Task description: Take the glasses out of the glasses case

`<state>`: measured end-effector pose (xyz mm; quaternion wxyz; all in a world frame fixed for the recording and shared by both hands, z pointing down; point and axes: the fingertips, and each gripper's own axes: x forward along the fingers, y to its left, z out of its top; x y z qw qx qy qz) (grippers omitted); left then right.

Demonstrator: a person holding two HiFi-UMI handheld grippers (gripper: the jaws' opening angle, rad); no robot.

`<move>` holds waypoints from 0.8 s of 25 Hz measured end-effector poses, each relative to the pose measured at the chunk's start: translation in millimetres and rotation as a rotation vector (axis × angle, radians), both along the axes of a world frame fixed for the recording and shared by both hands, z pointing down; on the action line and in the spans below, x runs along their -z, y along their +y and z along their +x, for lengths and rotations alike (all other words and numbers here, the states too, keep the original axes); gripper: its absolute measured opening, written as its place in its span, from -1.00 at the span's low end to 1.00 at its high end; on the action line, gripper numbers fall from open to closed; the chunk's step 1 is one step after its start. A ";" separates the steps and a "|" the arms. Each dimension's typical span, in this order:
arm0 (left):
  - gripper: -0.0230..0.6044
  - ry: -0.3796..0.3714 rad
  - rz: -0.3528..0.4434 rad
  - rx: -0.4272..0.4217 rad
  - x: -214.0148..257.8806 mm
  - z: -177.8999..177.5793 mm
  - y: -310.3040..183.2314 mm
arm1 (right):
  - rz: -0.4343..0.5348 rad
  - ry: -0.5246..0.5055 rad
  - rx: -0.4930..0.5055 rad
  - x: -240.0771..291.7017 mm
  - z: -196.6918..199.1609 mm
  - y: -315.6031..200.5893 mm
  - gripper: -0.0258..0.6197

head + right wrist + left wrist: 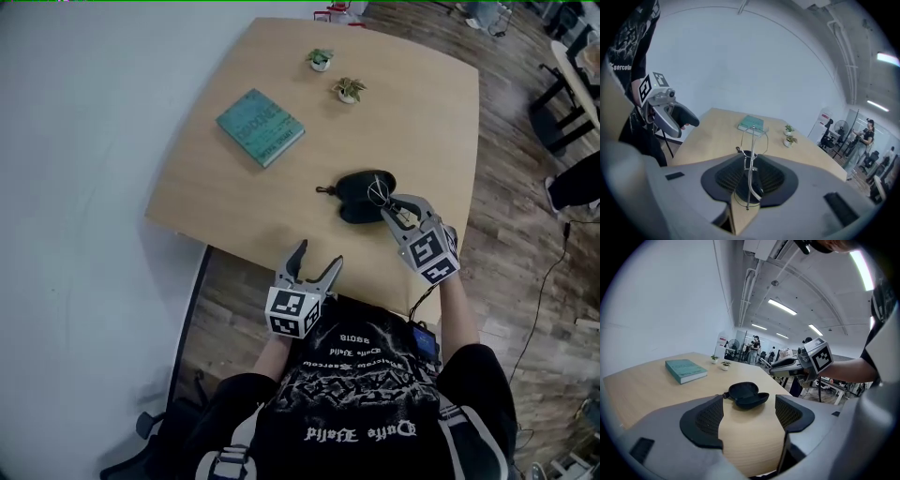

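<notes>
The black glasses case (356, 192) lies open on the wooden table (403, 103), near its front right edge. My right gripper (392, 206) hovers just above and in front of it, shut on thin wire-framed glasses (378, 190). In the right gripper view the glasses (749, 164) stand upright between the pads, with the case (757, 183) below and behind them. My left gripper (318, 255) is held open at the table's front edge, nothing between its pads. From it the case (747, 394) lies ahead, and the right gripper (787, 365) hangs to the case's right.
A teal book (261, 127) lies at the table's left. Two small potted plants (320, 59) (348, 89) stand at the far side. The table's front edge is close to my body. Wooden floor and office furniture lie to the right.
</notes>
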<state>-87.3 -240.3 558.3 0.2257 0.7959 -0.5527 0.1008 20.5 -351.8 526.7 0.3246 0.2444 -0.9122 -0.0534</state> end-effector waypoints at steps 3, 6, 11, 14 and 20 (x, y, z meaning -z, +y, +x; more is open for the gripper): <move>0.21 0.001 0.017 -0.024 4.6 8.9 -1.9 | 0.008 -0.065 -0.073 9.3 12.6 7.3 -0.63; 0.21 0.006 0.030 -0.043 8.6 15.0 -4.2 | 0.010 -0.148 -0.159 16.2 24.7 15.3 -0.63; 0.21 0.020 0.043 -0.078 13.3 23.3 -10.3 | 0.031 -0.231 -0.227 25.5 37.6 32.1 -0.63; 0.21 0.022 0.047 -0.095 13.1 26.6 -14.3 | 0.043 -0.271 -0.278 27.9 45.5 41.8 -0.63; 0.21 0.025 0.083 -0.133 20.6 34.5 -21.9 | 0.047 -0.424 -0.419 25.4 59.7 62.0 -0.63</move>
